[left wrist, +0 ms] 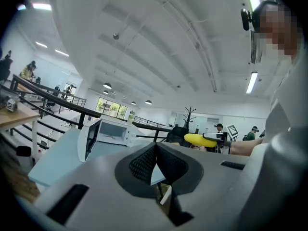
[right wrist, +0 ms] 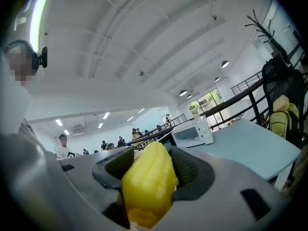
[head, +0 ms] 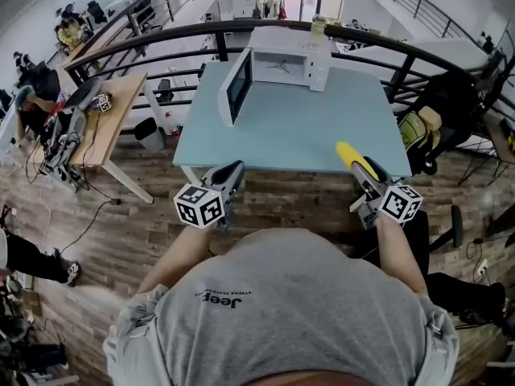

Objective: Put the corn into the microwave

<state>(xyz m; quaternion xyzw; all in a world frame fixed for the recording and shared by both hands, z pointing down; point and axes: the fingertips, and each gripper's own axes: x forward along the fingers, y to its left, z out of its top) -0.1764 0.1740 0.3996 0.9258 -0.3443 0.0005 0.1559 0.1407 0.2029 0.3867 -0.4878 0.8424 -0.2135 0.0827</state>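
Observation:
A yellow corn cob (head: pixel 348 154) is clamped lengthwise in my right gripper (head: pixel 360 168), held level over the near right edge of the light blue table (head: pixel 322 127). In the right gripper view the corn (right wrist: pixel 149 179) fills the gap between the dark pads (right wrist: pixel 190 170). The white microwave (head: pixel 288 66) stands at the table's far edge with its door (head: pixel 237 87) swung open to the left. My left gripper (head: pixel 232 173) hovers at the near left edge, shut and empty; its view shows the pads (left wrist: pixel 166 165) meeting, the microwave (left wrist: pixel 113 131) ahead and the corn (left wrist: pixel 199 139) to the right.
A black railing (head: pixel 161 34) curves behind the table. A wooden desk (head: pixel 113 111) with gear stands to the left, and a chair with a green bag (head: pixel 422 127) to the right. People sit at desks far off on the left.

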